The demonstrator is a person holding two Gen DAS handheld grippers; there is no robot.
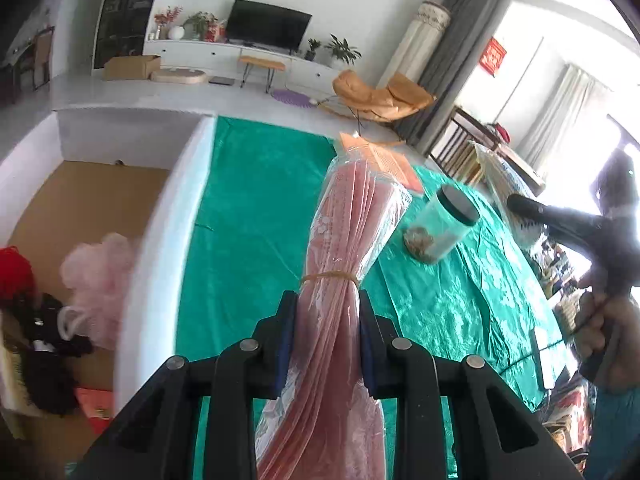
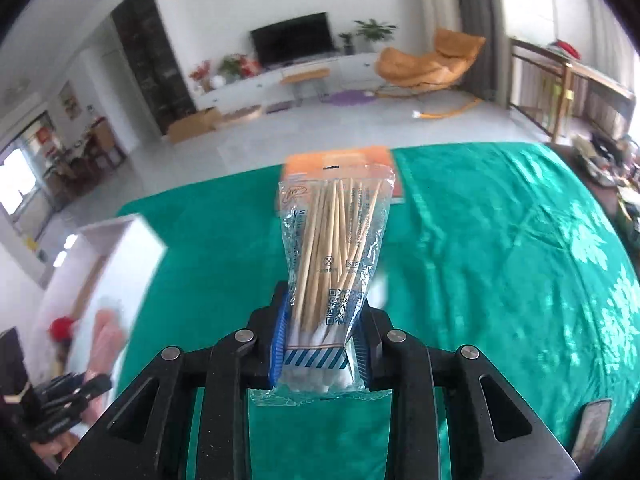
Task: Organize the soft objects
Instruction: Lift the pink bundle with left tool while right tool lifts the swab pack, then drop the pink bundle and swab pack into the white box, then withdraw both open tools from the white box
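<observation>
left wrist view: the left tool (image 1: 327,332) pinches a clear-wrapped bundle of pink sheets (image 1: 352,240) above the green-covered bench (image 1: 256,200); a dark-lidded jar (image 1: 440,224) stands to the right, and a white box (image 1: 160,240) at left holds a pink puff (image 1: 100,276). right wrist view alone shows the right tool (image 2: 322,344) clamped on a bag of cotton swabs (image 2: 340,248).

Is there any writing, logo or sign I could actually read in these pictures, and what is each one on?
No text reads clearly.
Cotton swab bag: a QR code, a crossed-circle symbol and blue print, too blurred to read.
Orange card on the pink plastic-wrapped bundle: fine print, too small.
Red paper sign at the window: characters too blurred.
</observation>
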